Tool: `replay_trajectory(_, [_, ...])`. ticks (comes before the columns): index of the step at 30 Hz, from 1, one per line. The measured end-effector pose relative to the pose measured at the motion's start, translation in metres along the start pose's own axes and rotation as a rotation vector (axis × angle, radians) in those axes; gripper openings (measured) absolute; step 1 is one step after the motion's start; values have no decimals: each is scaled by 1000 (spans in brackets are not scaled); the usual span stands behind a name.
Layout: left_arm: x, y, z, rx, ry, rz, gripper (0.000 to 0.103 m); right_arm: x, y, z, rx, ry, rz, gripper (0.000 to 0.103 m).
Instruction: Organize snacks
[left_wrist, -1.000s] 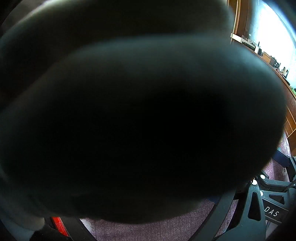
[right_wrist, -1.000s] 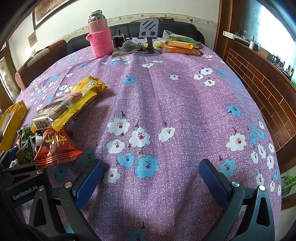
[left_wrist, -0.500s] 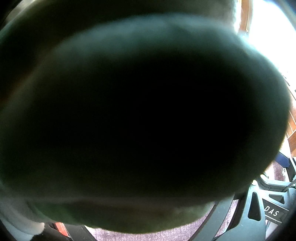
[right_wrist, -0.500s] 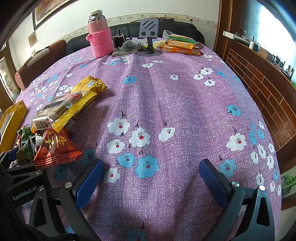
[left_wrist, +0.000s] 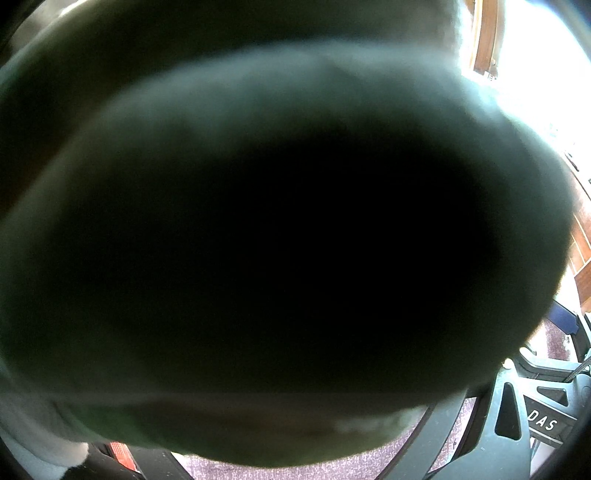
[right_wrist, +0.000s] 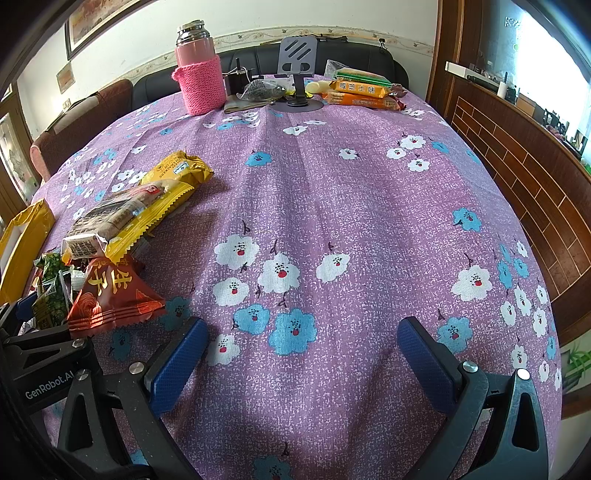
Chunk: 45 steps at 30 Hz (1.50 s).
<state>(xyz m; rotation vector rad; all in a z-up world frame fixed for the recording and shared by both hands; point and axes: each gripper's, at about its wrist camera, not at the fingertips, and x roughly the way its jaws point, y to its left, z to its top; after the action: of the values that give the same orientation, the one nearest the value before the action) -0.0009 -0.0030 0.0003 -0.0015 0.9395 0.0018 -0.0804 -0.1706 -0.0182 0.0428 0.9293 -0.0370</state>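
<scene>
Purple flowered cloth (right_wrist: 332, 192) covers the round table, and the snacks lie in a heap at its left edge. Nearest the right gripper (right_wrist: 299, 354) is a red triangular packet (right_wrist: 110, 295), just beyond and left of the left blue pad (right_wrist: 177, 365). The gripper's fingers are spread wide over bare cloth and grip nothing. Behind the red packet, a clear-wrapped biscuit pack (right_wrist: 118, 218) rests on a yellow wrapper (right_wrist: 155, 214), with a gold cracker pack (right_wrist: 177, 170) beside them and small green packets (right_wrist: 51, 288) to the left. A yellow bag (right_wrist: 22, 236) sits at the far left edge.

Well apart, at the table's far side, orange biscuit packs (right_wrist: 360, 94) are stacked beside a phone stand (right_wrist: 297, 70), a clear bag (right_wrist: 262, 90) and a pink flask (right_wrist: 199, 70) in a knitted sleeve.

From the left wrist, a dark blurred mass (left_wrist: 277, 240) fills the lens; whether the left gripper is spread or closed cannot be told.
</scene>
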Motion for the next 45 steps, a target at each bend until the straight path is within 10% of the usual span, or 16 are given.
replay_trajectory(45, [2, -3, 0, -4, -1, 0, 103, 1, 1, 0, 0, 0, 0, 103])
